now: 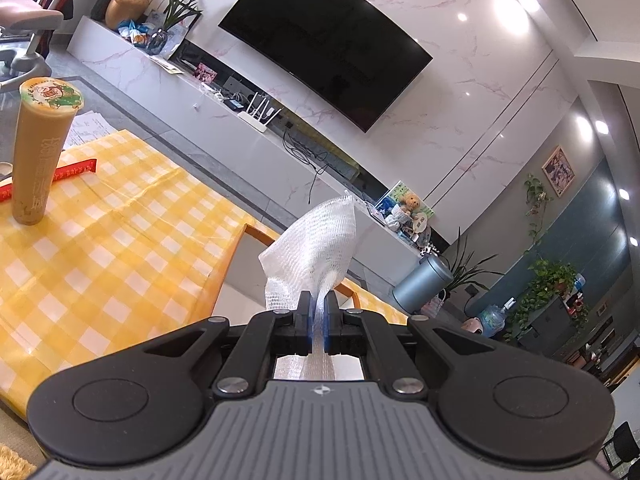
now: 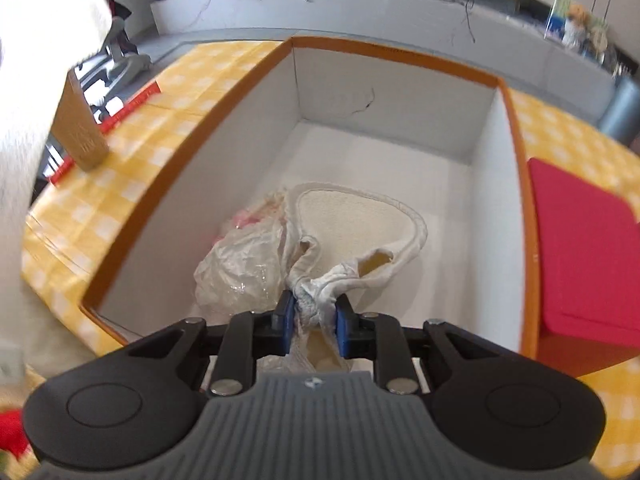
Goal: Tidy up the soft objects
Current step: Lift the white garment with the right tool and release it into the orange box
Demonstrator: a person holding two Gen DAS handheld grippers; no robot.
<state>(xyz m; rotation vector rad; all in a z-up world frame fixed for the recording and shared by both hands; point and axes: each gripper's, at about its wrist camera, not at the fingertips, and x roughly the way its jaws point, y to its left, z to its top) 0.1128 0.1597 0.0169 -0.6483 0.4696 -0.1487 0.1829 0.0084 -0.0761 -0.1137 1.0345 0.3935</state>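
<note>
Both grippers clamped: left gripper on mesh cloth, right gripper on cream cloth; plastic bag half hidden.

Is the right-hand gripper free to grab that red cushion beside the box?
Probably not yet: the right gripper is shut on a cream fabric pouch over the white box; the flat red cushion lies unobstructed.

right tool gripping cream cloth, white box

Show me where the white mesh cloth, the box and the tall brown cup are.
white mesh cloth (image 1: 316, 244), left wrist view, middle of the raised netting.
box (image 2: 400, 92), right wrist view, inner face of its far white wall.
tall brown cup (image 1: 38, 156), left wrist view, middle of its side.
</note>
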